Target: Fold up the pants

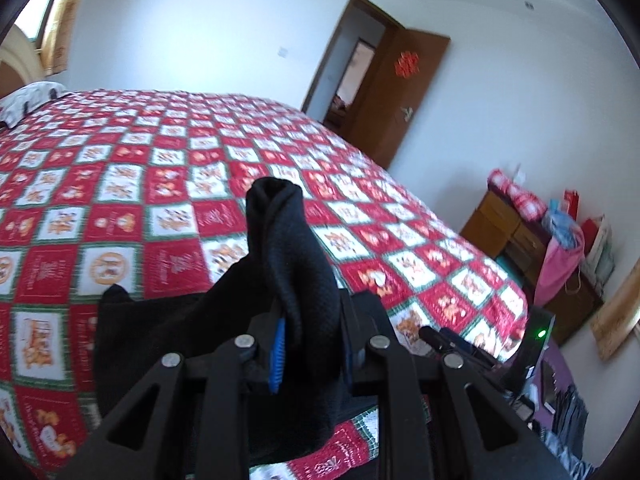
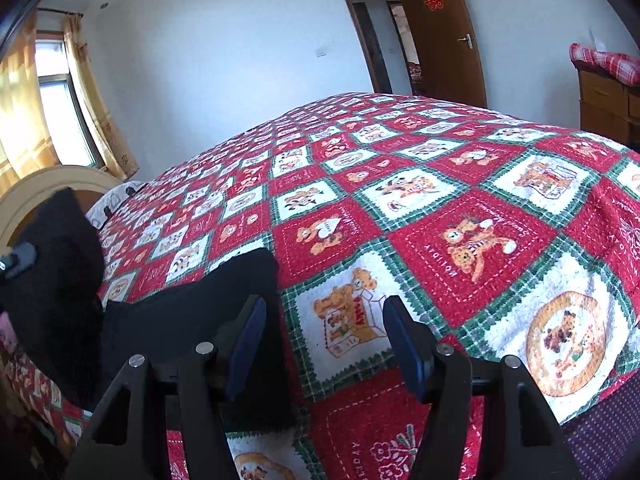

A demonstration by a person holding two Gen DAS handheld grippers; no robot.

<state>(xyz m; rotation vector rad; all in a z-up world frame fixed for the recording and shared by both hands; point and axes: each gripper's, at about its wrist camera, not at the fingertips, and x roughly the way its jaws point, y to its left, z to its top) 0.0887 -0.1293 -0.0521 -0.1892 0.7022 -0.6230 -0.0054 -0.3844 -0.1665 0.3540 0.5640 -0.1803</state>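
The black pants (image 1: 296, 264) are bunched between the blue pads of my left gripper (image 1: 312, 340), which is shut on them and lifts a fold above the bed. The rest of the cloth hangs down to the left. In the right wrist view the pants (image 2: 192, 312) lie on the red patchwork quilt (image 2: 460, 240) at the left, with a raised part (image 2: 60, 248) at the far left. My right gripper (image 2: 324, 340) is open and empty, its left finger over the pants' edge.
The quilt (image 1: 120, 184) covers a large bed. A pillow (image 1: 28, 98) lies at its head. A wooden dresser (image 1: 516, 236) with bags stands to the right, near an open brown door (image 1: 392, 96). A curtained window (image 2: 60, 100) is at left.
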